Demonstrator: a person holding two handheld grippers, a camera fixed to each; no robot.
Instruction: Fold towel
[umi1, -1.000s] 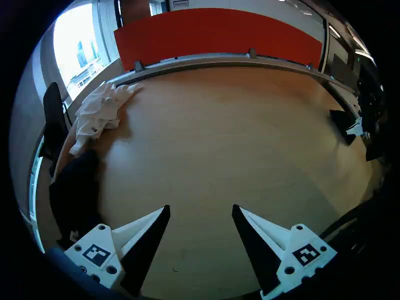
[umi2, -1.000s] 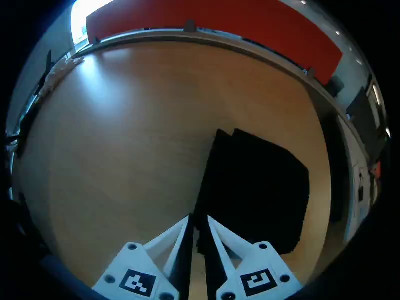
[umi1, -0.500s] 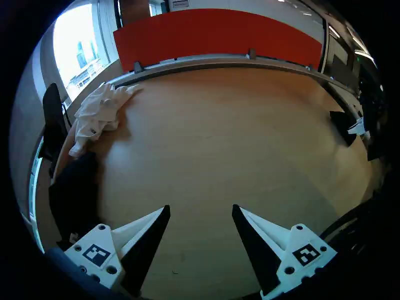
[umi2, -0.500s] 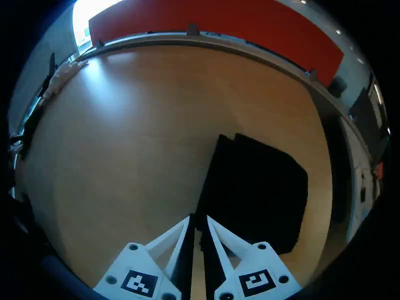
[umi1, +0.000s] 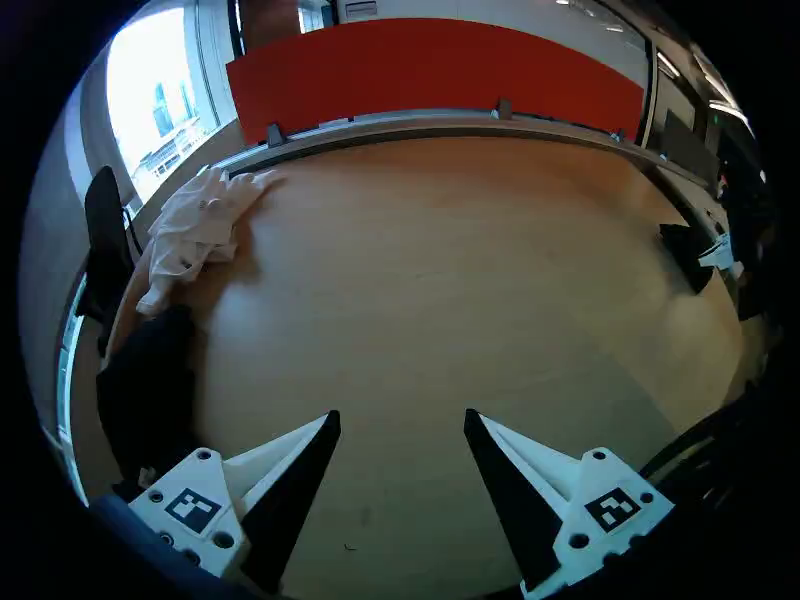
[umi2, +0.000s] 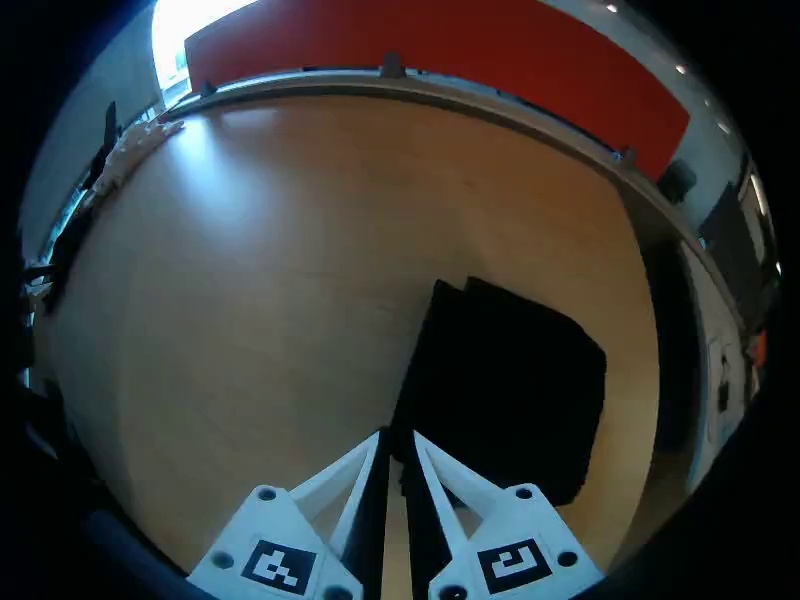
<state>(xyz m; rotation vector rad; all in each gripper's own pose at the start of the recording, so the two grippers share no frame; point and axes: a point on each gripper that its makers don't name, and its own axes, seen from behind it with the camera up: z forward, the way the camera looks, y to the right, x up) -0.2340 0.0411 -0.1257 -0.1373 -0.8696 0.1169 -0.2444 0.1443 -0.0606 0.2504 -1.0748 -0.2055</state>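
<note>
On the table (umi2: 250, 300), the right gripper (umi2: 397, 436), clamped on the towel (umi2: 510, 390), has dragged it nearer, likely squaring the fold; the left gripper (umi1: 400, 415) gapes

We log one towel (umi2: 505, 400): black, flat on the light wooden bench (umi2: 250, 300), right of centre in the right gripper view. Outline roughly rectangular, already doubled over. Its far left corner shows a small step where layers lie offset. Surface smooth, no visible creases. Its near left corner runs in between the almost-closed fingertips of the right claw (umi2: 398, 442).
</note>
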